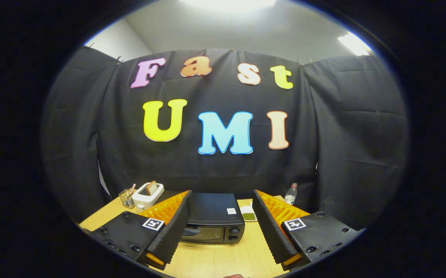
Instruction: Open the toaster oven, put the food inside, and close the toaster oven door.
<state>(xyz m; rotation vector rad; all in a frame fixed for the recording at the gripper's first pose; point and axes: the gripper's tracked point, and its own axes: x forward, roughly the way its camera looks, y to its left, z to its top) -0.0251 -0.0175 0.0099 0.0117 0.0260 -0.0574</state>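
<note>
A black toaster oven [212, 221] stands on the wooden table [223, 258], just beyond and between my two fingers, with its glass door shut and its knobs at the right of the front. To its right lies a small white dish with green food [249, 214], close to the right finger [271, 227]. My gripper [222, 195] is held above the table's near side. It is open wide, with nothing between the fingers, and touches neither the oven nor the food.
At the table's back left stand a white pop-up toaster [148, 195] holding a slice of bread and a glass cup [126, 198] with utensils. A plastic bottle [290, 194] stands at the back right, against the black cloth wall.
</note>
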